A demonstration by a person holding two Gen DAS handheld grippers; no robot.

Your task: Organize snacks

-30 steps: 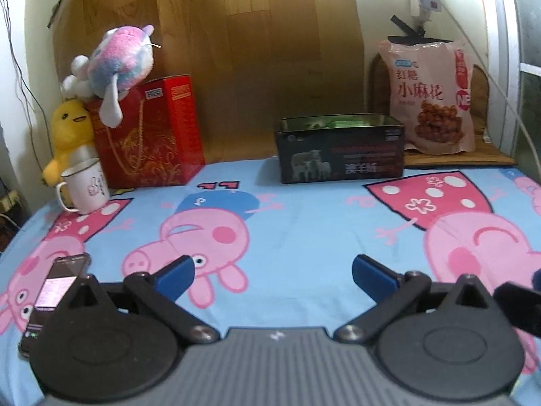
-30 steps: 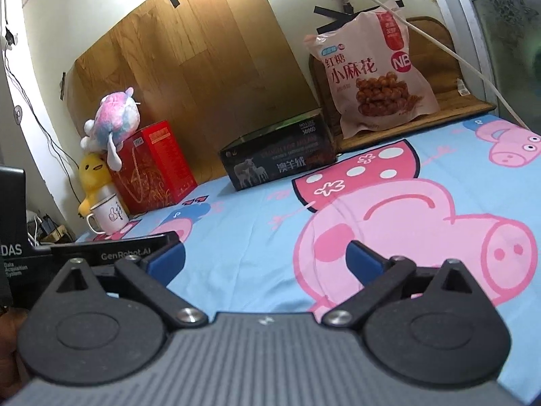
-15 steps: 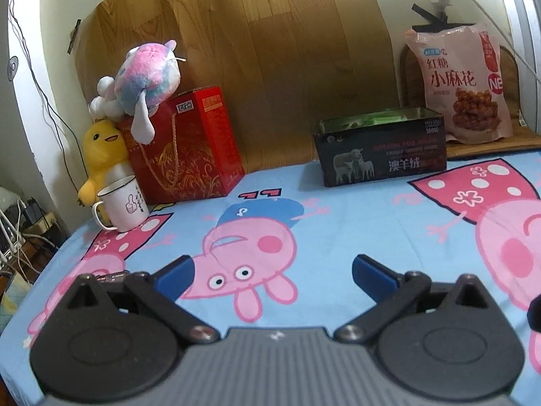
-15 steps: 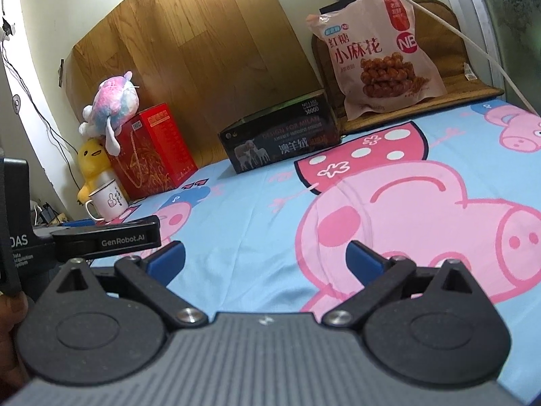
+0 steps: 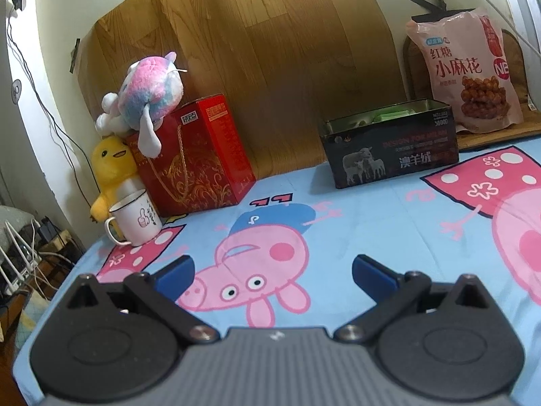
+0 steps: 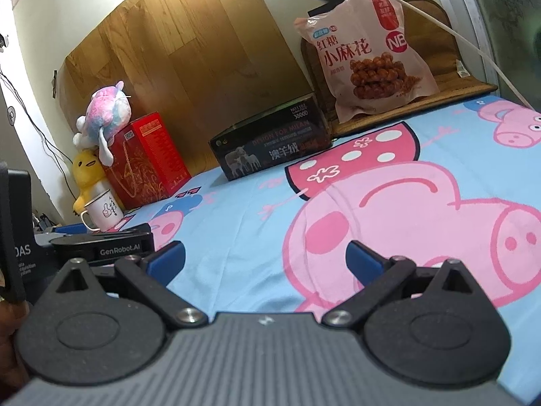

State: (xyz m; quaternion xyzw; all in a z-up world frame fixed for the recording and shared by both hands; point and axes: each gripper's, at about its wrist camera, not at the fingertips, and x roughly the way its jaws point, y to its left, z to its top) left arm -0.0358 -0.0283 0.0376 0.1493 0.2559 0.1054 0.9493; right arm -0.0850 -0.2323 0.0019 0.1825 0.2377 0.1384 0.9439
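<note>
Task judged barely started: snack bag [image 6: 367,55] is propped upright behind the tin [image 6: 270,142], well apart from both grippers. Left gripper [image 5: 272,270] and right gripper [image 6: 265,258] are held spread apart, empty. Green packs are seen inside tin.

It was a home I was working in, a lived-in room rather than any lab. The surface before me wore a blue cartoon-pig sheet [image 5: 355,223], a child's pattern. Against a taped-up wood-grain panel [image 5: 270,50] sat a yellow duck plush [image 5: 113,165] and a pink-and-blue plush [image 5: 152,93] perched on a red gift box [image 5: 199,155], with a white mug [image 5: 137,220] beside them. Loose cables [image 5: 20,257] trailed down at the left edge.
</note>
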